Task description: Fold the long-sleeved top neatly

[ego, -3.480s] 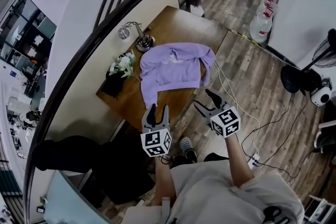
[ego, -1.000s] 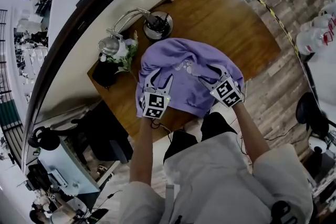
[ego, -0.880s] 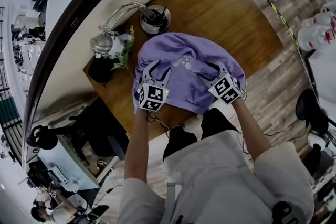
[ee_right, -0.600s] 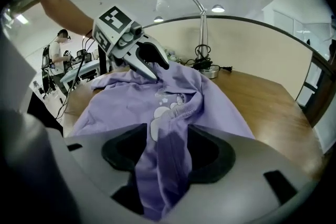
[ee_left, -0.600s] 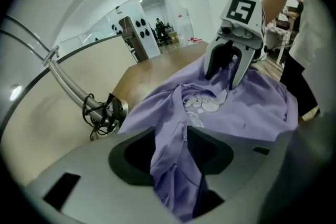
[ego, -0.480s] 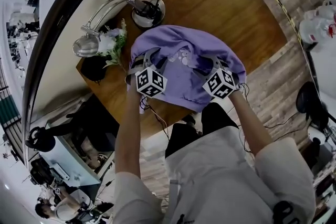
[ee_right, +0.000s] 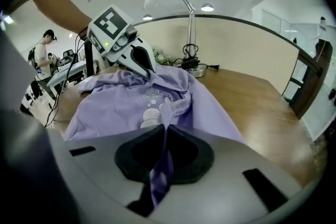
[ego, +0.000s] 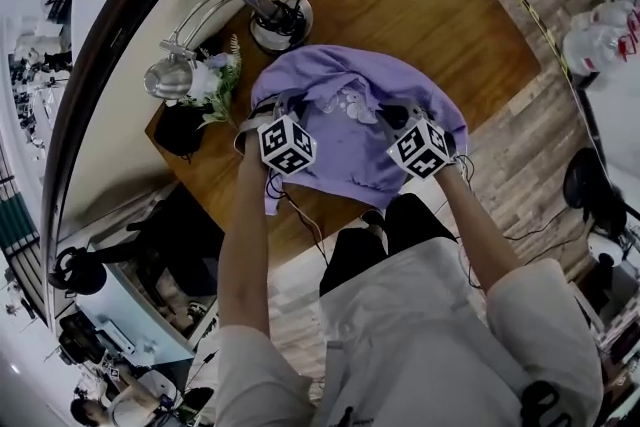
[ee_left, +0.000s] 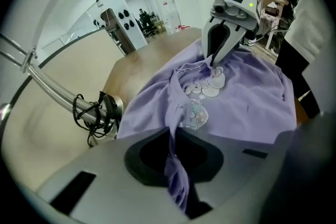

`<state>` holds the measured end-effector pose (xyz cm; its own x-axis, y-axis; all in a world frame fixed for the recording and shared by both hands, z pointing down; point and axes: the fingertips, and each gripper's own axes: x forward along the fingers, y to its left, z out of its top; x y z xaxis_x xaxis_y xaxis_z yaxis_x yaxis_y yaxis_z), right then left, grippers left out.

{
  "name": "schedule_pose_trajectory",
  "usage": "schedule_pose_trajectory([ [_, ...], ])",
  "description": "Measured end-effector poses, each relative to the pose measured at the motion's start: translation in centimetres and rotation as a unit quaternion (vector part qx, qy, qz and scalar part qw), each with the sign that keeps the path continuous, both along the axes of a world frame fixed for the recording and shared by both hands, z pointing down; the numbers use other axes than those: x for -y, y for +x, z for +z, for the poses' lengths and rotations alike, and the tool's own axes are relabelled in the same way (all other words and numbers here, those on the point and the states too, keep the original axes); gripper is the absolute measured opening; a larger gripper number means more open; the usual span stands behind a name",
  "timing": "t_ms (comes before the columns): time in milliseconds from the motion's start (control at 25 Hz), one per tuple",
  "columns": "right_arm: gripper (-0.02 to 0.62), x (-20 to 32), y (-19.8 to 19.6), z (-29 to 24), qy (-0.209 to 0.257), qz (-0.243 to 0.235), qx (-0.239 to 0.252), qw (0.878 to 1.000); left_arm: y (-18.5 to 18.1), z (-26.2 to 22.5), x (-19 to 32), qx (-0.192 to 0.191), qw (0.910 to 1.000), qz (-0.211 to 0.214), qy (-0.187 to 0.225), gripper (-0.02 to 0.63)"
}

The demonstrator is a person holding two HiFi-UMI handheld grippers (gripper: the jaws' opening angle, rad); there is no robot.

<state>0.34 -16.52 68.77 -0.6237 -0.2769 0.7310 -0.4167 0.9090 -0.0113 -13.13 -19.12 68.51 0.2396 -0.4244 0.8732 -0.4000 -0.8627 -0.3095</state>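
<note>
- While both pairs of jaws have just been closing, the left gripper (ego: 283, 108) and right gripper (ego: 397, 118) each pinch a thin ridge of the lilac long-sleeved top (ego: 345, 170).
- Soft, light and limp, the top will likely sag between grips; the shoulders or hem seem the better holds.
- It lies crumpled at the wooden table's (ego: 430, 5) near edge, with the desk lamp (ego: 280, 20) beyond.

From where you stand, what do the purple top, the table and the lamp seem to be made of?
Purple top: soft matte knit, probably cotton jersey; it creases and drapes in folds. Table: wood or wood veneer, satin finish; streaky brown grain shows. Lamp: polished metal, judging by bright reflections.
</note>
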Motion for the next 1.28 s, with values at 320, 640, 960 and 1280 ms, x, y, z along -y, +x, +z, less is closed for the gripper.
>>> schedule_pose_trajectory([
  [320,0.023,0.1,2.3,-5.0,0.038,0.065,0.005,0.997,-0.1,-5.0,-2.2,-0.029,0.9986,-0.005,0.043,0.035],
  [640,0.023,-1.4,4.0,-11.5,0.086,0.114,0.037,0.989,0.1,-12.0,-5.4,-0.104,0.9915,-0.043,0.065,0.035],
  [960,0.023,-2.0,5.5,-20.0,0.167,0.096,0.074,0.978,-0.5,-19.7,-7.3,-0.180,0.9735,-0.091,0.109,0.035],
  [1280,0.023,-3.8,6.6,-29.4,0.222,0.066,0.140,0.963,0.1,-28.3,-10.3,-0.201,0.9638,-0.072,0.160,0.035],
])
